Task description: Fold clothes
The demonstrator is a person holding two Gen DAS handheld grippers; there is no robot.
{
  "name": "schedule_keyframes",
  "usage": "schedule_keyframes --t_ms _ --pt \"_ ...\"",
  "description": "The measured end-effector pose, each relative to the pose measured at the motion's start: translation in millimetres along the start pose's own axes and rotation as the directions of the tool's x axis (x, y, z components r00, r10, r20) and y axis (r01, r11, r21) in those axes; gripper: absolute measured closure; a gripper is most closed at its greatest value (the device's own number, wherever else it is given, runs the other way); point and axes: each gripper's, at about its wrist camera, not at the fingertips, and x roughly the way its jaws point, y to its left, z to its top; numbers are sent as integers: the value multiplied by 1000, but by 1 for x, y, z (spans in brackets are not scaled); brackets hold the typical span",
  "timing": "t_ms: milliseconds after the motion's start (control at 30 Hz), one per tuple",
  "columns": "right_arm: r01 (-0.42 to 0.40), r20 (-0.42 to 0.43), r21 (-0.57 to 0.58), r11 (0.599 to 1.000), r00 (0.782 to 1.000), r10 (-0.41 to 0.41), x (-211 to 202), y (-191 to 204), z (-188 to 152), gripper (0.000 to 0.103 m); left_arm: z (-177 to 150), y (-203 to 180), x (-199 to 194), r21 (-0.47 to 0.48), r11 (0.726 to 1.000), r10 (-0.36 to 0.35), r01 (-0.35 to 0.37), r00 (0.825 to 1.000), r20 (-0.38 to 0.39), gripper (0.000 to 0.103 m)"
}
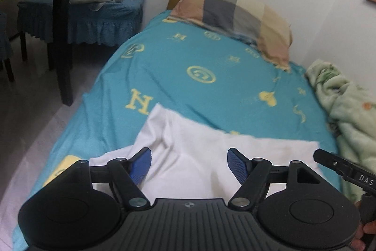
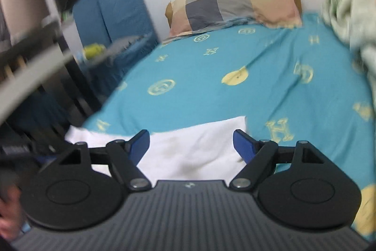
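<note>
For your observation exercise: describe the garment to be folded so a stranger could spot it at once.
Start at the bed with the turquoise sheet printed with yellow emblems. At its near end, away from the checked pillow, lies the white garment. It is the only plain white cloth there.

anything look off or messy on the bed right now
Mostly tidy. The white garment lies rumpled with one corner askew, and a green blanket is bunched against the wall. Both grippers, left and right, are open.

Home bedroom: bed with turquoise yellow-patterned sheet (image 1: 188,58); checked patchwork pillow (image 1: 237,15) at its head; blue frilled-cover chair (image 1: 82,15) beside bed.
</note>
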Motion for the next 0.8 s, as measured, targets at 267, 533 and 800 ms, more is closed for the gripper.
schedule_keyframes --t_ms 267,533,800 --pt "15 -106 -2 1000 994 -15 44 -8 -27 30 -11 12 22 30 998 58 -56 996 -64 39" --pt "6 -69 2 1000 998 -6 18 2 -16 30 -9 2 3 78 995 69 -67 997 -24 37" --pt "-3 37 -8 1000 999 3 -63 21 -6 30 -22 -19 -70 104 993 47 -53 997 61 33"
